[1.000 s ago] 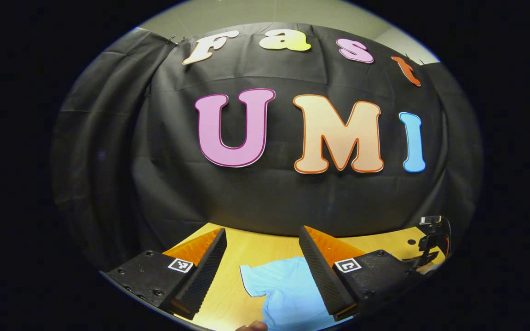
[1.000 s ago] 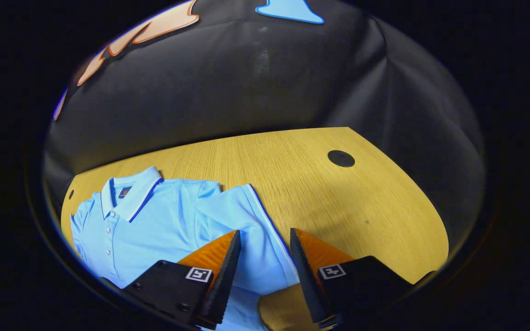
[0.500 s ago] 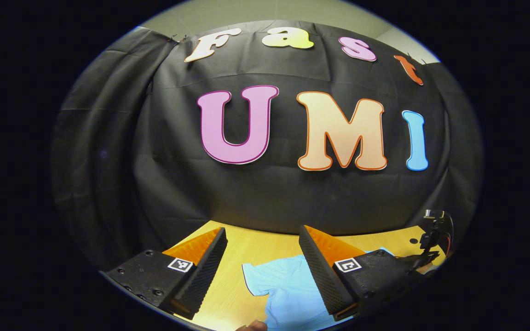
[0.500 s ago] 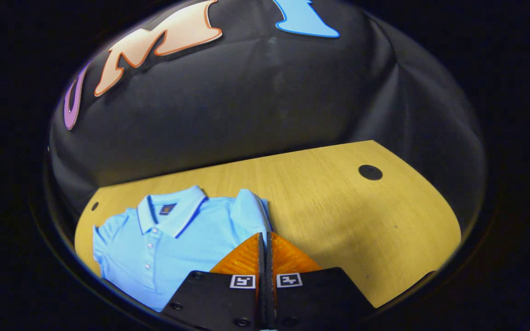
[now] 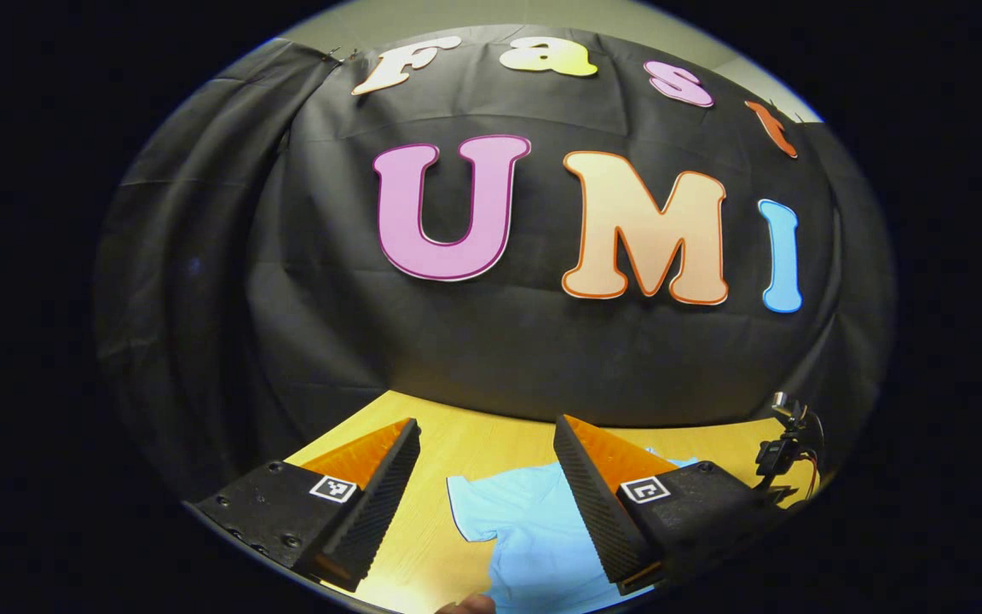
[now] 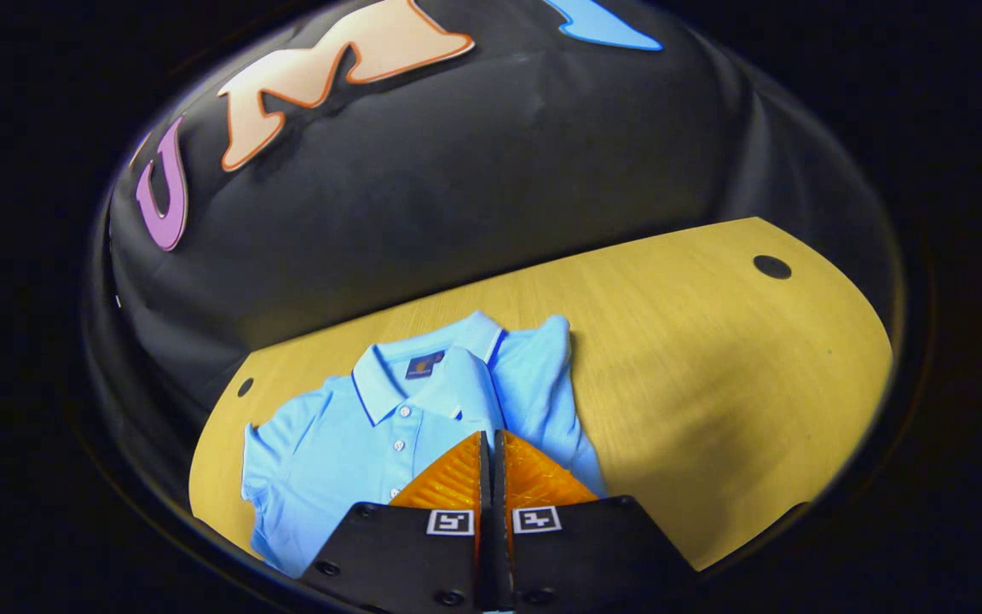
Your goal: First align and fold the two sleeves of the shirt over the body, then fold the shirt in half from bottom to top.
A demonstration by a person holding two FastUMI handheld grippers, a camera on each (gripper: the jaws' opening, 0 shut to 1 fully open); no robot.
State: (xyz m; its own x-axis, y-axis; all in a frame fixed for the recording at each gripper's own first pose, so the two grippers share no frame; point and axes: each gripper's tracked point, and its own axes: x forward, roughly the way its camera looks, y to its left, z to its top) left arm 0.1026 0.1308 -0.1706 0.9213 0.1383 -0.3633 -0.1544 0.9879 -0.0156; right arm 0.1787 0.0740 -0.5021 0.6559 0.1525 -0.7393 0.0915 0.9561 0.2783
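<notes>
I saw a wooden table [image 6: 696,358] backed by black cloth [image 5: 499,350]. My left gripper [image 5: 487,490] hovered with fingers spread wide, holding nothing, above the shirt's [image 6: 355,443] left sleeve [image 5: 478,503]. My right gripper [image 6: 491,465] had its fingers pressed together on the right sleeve [image 6: 546,384], drawn over the shirt's body.

The shirt [image 6: 457,409] is looking like soft, matt cloth with small shiny buttons. The desk [image 6: 713,358] is showing smooth wood with fine lines. The left claw's [image 5: 482,503] fingers [image 5: 376,512] are looking rough and ridged.
</notes>
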